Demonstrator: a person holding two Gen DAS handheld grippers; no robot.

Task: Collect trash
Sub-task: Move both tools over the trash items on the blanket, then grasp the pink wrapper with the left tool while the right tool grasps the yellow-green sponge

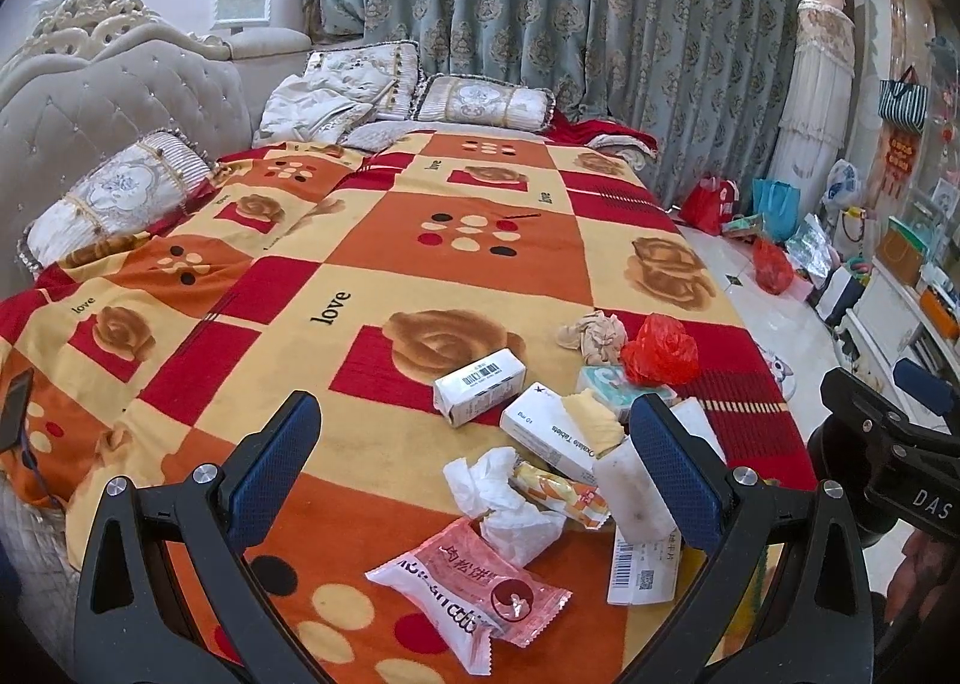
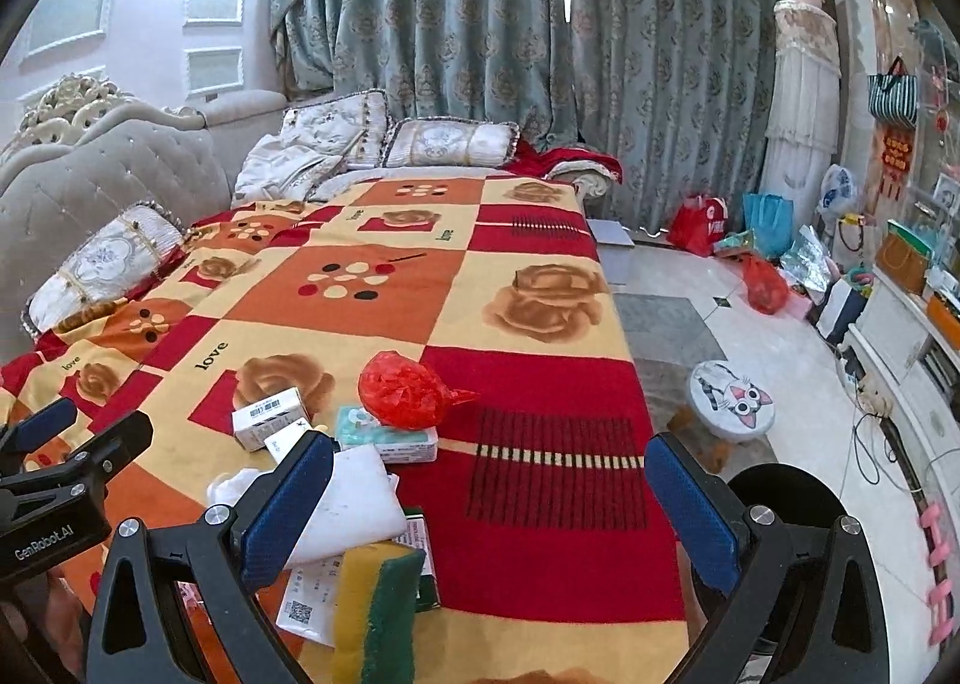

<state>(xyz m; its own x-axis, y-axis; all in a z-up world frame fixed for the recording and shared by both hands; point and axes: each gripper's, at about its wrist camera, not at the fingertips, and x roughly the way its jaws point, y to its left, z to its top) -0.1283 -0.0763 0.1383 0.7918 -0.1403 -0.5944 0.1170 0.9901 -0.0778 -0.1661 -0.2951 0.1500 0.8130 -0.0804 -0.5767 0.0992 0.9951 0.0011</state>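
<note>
2 empty grippers hover with jaws spread over litter on a bed blanket [image 1: 372,240]. The pink wrapper [image 1: 465,594] lies just ahead of the left gripper [image 1: 474,468], nearer than the right gripper [image 2: 489,504].

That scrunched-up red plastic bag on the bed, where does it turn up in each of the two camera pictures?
Left wrist view: the red plastic bag lies right of centre, above the right fingertip, beside a crumpled beige rag.
Right wrist view: it sits just left of centre, on the teal tissue pack.
Shared landmark: the barcoded white box, left of the bag in both.
</note>
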